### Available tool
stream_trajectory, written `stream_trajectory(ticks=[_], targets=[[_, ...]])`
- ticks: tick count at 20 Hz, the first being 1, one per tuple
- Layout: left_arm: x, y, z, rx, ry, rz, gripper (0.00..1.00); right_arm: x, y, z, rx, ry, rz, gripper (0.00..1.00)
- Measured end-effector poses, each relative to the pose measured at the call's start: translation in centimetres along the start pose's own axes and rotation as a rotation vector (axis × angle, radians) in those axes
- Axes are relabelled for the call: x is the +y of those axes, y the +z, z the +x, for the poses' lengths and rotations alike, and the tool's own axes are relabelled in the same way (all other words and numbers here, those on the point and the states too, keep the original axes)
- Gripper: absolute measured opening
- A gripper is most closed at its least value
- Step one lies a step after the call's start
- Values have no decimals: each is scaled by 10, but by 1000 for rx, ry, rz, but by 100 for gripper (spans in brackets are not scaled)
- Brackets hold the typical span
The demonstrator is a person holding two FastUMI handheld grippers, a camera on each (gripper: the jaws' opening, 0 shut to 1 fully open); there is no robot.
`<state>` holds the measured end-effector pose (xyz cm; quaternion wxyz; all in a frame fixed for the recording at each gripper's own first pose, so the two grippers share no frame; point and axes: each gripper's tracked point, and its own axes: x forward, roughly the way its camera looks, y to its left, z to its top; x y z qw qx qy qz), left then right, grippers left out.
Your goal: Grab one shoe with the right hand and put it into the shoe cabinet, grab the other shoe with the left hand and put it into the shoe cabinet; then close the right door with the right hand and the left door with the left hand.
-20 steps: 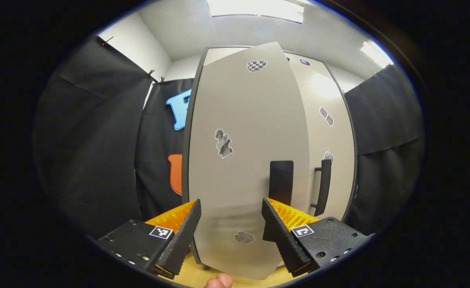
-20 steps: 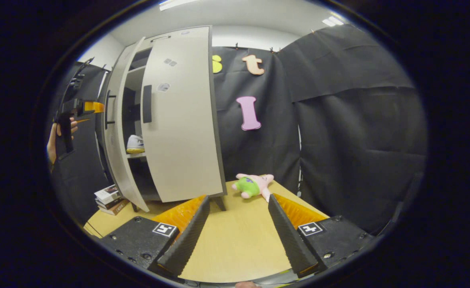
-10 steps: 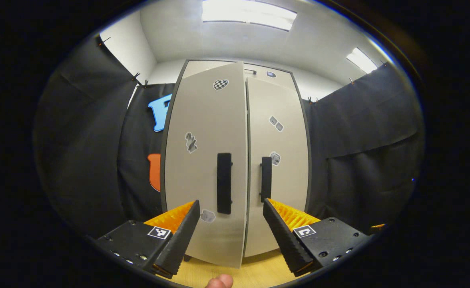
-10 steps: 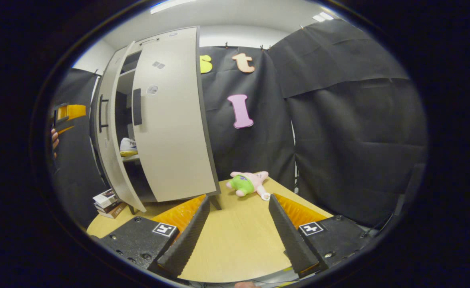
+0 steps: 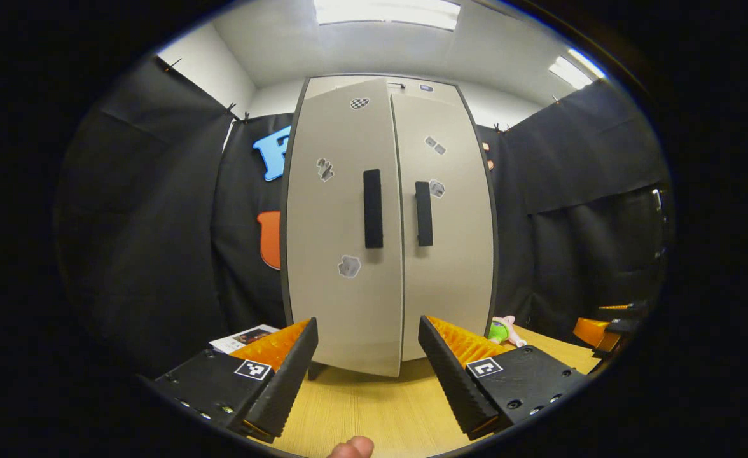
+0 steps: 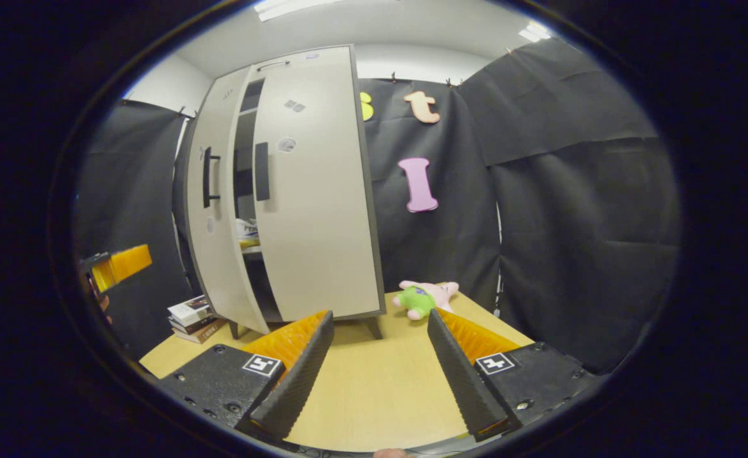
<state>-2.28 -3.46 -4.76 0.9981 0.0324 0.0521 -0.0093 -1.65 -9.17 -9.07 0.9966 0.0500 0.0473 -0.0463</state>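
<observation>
In the left gripper view, a stack of books (image 5: 247, 336) lies at the table's (image 5: 374, 407) left edge, partly hidden behind the left gripper (image 5: 366, 375). That gripper hovers over the bare wood with its jaws spread wide and nothing between them. Straight ahead, the shoe cabinet (image 5: 390, 222) stands at the table's far edge. Its left door (image 5: 342, 222) sits a little proud of the right door (image 5: 447, 216), not quite flush, and the two dark handles (image 5: 373, 208) hang side by side near the middle seam. To the right of the cabinet a pink and green plush toy (image 5: 501, 329) lies on the table, and the right gripper (image 5: 609, 321) shows at the far right edge.

In the right gripper view, the left gripper (image 6: 116, 267) appears at the far left, well apart from the cabinet. The doors stand slightly ajar with a dark gap between them, and a white shoe (image 6: 247, 230) rests on a shelf inside. The right gripper (image 6: 380, 375) hovers above the table's near edge, jaws wide and empty.
</observation>
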Motion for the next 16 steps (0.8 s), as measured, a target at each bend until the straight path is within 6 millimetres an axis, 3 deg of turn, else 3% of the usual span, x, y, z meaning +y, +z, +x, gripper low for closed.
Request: stream_trajectory(ticks=[2, 3, 5, 8, 11, 16], targets=[[0, -18, -5, 30, 16, -28, 96, 13, 0, 2, 3, 29, 7, 92], [1, -28, -8, 48, 23, -44, 96, 20, 0, 3, 5, 47, 13, 97], [2, -42, -8, 76, 31, -48, 96, 28, 4, 4, 0, 62, 4, 97], [20, -51, -7, 85, 73, 23, 95, 36, 4, 5, -5, 80, -13, 96], [17, -59, -8, 94, 70, 6, 96, 41, 2, 6, 4, 87, -33, 96], [6, -54, -8, 71, 47, 1, 96, 45, 2, 10, 12, 91, -49, 96]])
